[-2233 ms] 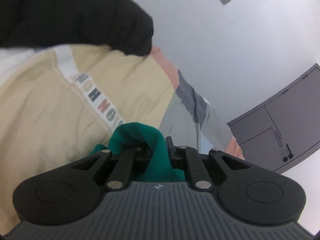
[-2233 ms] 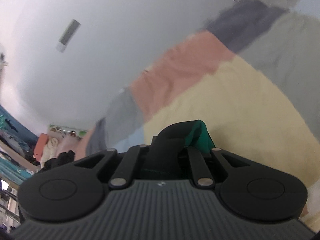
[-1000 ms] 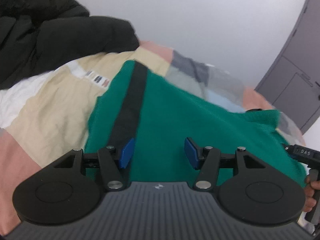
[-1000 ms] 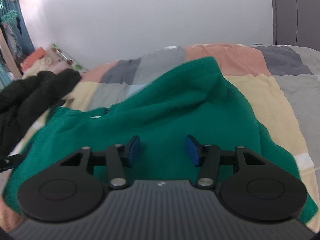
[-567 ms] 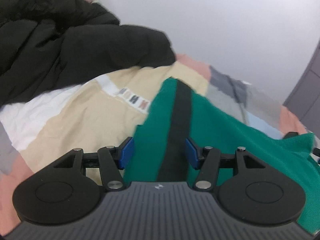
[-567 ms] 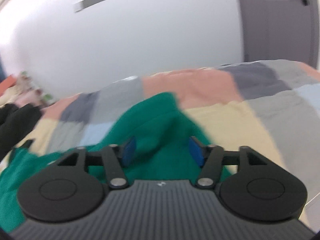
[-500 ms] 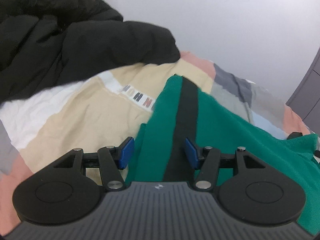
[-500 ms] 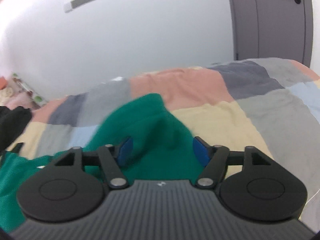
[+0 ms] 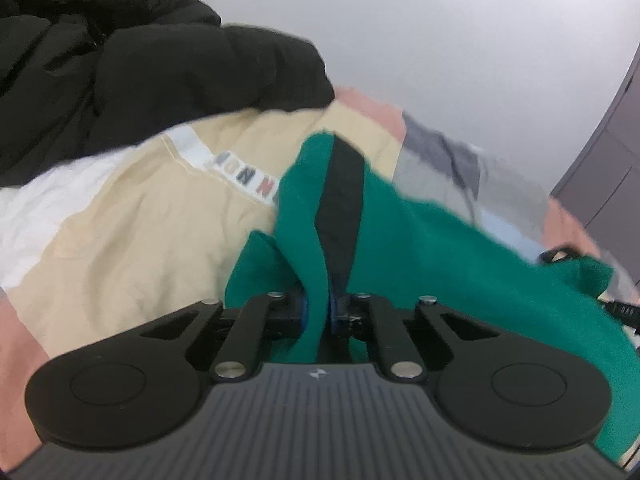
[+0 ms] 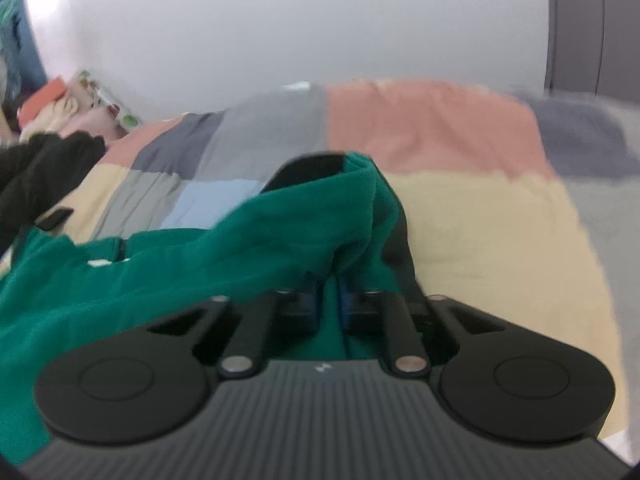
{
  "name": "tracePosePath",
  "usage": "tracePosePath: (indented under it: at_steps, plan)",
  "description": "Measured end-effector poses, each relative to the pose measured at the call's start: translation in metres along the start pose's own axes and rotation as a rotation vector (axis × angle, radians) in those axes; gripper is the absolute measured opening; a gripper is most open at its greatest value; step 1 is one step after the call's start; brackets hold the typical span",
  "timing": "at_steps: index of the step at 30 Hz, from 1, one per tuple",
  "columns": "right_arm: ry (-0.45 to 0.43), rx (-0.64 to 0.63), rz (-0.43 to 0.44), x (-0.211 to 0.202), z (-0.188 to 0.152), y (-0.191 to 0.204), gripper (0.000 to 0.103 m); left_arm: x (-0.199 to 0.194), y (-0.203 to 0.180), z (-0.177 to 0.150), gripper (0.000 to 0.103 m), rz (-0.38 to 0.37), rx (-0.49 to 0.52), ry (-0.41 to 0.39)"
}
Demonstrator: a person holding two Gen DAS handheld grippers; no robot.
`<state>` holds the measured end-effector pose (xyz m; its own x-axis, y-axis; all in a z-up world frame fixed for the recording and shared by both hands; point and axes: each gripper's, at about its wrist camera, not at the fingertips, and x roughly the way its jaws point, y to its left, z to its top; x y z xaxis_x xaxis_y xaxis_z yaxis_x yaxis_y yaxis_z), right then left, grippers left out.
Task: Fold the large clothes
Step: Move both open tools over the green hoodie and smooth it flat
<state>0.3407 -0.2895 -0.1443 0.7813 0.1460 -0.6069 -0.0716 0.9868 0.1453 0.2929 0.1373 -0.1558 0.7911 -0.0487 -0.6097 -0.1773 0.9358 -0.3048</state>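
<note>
A large green garment point(image 9: 440, 248) with a black stripe point(image 9: 340, 200) lies spread over the patchwork bed. In the left wrist view my left gripper point(image 9: 318, 308) is closing on its near left edge, and the blue pads press a raised fold beside the stripe. The right wrist view shows the same green garment point(image 10: 200, 264), its far corner ending in a black band point(image 10: 308, 168). My right gripper point(image 10: 329, 300) is closing on a bunched fold at the right edge, with cloth pinched between the pads.
A black puffy jacket point(image 9: 140, 60) is heaped at the left of the quilt point(image 9: 140, 232) and also shows as the black jacket point(image 10: 36, 172). Pillows point(image 10: 60, 100) sit at the far left by the white wall. A grey door point(image 10: 592, 20) stands at the right.
Both grippers went from open above the spread garment to closed on its edges. The left slid to the striped left edge, the right to the right corner, and the cloth bunched up.
</note>
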Motion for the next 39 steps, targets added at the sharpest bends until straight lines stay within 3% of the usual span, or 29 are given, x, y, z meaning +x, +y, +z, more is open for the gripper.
tracePosePath:
  at_steps: [5, 9, 13, 17, 21, 23, 26, 27, 28, 29, 31, 36, 39]
  plan:
    - [-0.165, 0.067, -0.02, -0.035, 0.021, -0.007, 0.009, -0.027, 0.017, 0.015, 0.008, -0.09, -0.134, -0.083]
    - [-0.263, 0.097, -0.01, -0.047, 0.04, -0.012, 0.01, -0.037, 0.013, 0.024, 0.008, -0.118, -0.148, -0.151]
    - [-0.188, 0.069, -0.083, -0.017, 0.033, -0.006, 0.01, -0.023, 0.006, 0.024, 0.008, -0.066, -0.108, -0.152]
    - [-0.029, 0.122, -0.092, 0.026, 0.006, -0.009, 0.012, -0.002, 0.006, 0.012, 0.008, -0.035, -0.088, -0.099]
    - [-0.027, 0.104, -0.101, 0.029, 0.002, -0.003, 0.015, 0.01, 0.005, 0.006, 0.009, -0.02, -0.057, -0.04]
    - [-0.029, 0.102, -0.097, 0.026, 0.001, -0.003, 0.015, 0.01, 0.004, 0.005, 0.012, -0.018, -0.047, -0.018]
    - [-0.047, 0.141, -0.067, 0.015, -0.002, -0.012, 0.025, 0.003, 0.0, 0.005, 0.038, -0.003, -0.021, -0.013]
    - [-0.048, 0.156, -0.062, 0.01, -0.002, -0.015, 0.028, -0.001, -0.002, 0.004, 0.054, 0.002, -0.014, -0.018]
    - [-0.049, 0.17, -0.055, 0.004, -0.002, -0.017, 0.039, -0.007, -0.004, 0.004, 0.058, 0.006, -0.007, -0.034]
    - [-0.053, 0.181, -0.045, 0.001, -0.001, -0.016, 0.048, -0.013, -0.005, 0.004, 0.058, 0.006, 0.001, -0.053]
    - [-0.07, 0.194, -0.023, -0.016, -0.004, -0.016, 0.056, -0.026, -0.008, 0.004, 0.06, 0.006, 0.005, -0.07]
    - [-0.095, 0.16, -0.002, -0.061, -0.008, -0.005, 0.057, -0.067, -0.026, 0.001, 0.062, -0.022, 0.074, -0.121]
    - [-0.113, 0.122, 0.034, -0.088, -0.013, 0.009, 0.057, -0.084, -0.041, -0.005, 0.064, -0.039, 0.117, -0.109]
